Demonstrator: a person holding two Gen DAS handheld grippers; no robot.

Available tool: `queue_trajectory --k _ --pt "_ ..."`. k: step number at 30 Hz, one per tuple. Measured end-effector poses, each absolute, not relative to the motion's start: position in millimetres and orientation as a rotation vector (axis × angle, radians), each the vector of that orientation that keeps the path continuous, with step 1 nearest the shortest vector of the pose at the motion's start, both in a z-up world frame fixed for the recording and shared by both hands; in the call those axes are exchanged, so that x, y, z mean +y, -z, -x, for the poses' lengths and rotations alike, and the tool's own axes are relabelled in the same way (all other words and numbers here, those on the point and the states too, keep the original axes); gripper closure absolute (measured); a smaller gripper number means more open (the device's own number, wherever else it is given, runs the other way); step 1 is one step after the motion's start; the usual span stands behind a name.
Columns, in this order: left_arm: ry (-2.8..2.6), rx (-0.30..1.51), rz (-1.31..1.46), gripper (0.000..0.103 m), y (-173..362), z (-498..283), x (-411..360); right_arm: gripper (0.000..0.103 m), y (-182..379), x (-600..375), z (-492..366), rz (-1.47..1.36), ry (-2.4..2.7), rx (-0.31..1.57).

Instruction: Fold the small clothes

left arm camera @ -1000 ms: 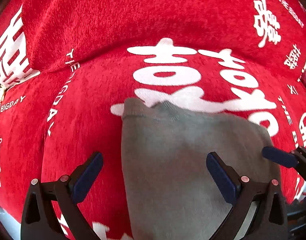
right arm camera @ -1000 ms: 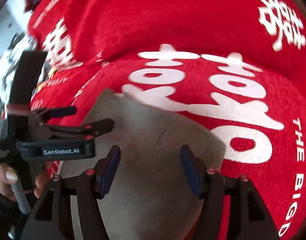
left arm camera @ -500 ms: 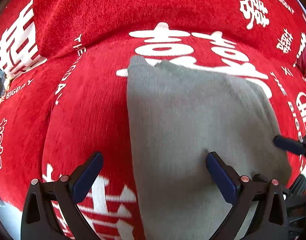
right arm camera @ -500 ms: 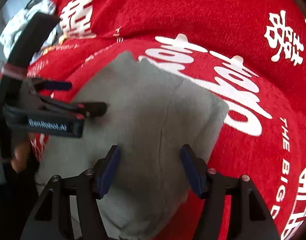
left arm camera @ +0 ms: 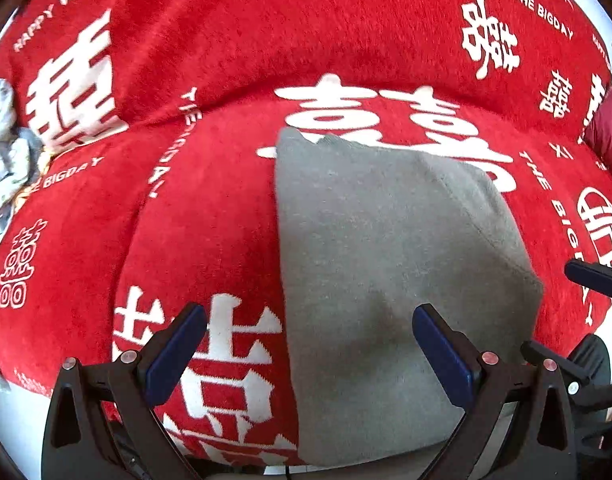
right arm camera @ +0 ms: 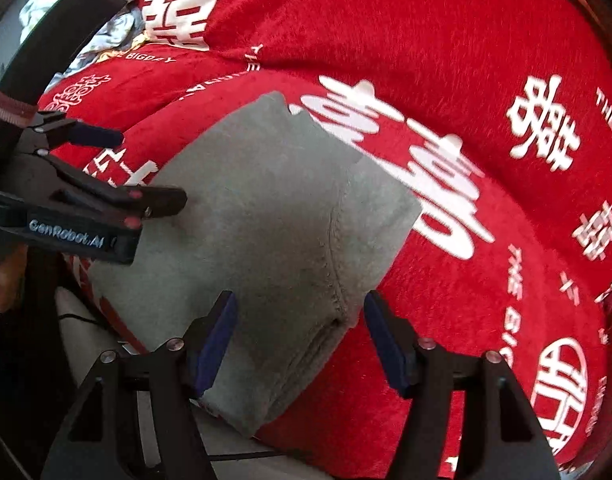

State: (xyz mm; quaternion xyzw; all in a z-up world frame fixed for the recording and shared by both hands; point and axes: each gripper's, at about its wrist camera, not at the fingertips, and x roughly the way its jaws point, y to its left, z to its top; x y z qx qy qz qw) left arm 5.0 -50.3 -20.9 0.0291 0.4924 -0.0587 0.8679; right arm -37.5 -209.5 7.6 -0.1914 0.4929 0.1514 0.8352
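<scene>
Left wrist view: the left gripper (left arm camera: 308,346) tilts down, fingers wide apart over the folded grey garment (left arm camera: 386,280) at centre, grasping nothing.

Right wrist view: the right gripper (right arm camera: 300,340) fingers (opening, empty) straddle the garment's near edge; red blanket (right arm camera: 426,40) all around, crumpled cloth (right arm camera: 86,4) at 11 o'clock.

Ahead of the black left gripper (left arm camera: 309,344) (navy-blue pads) lies a plain grey garment (left arm camera: 390,264) on a red blanket (left arm camera: 210,216) patterned with white characters and lettering.
</scene>
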Motion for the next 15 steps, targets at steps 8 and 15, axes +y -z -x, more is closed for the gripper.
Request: queue_trajectory --k 8,15 --pt "0.119 1.057 -0.143 0.000 21 8 -60 0.033 -6 -211 45 0.437 -0.257 1.061" --pt "0.178 1.101 -0.124 0.000 26 17 -68 0.032 -13 -221 46 0.396 -0.205 1.036"
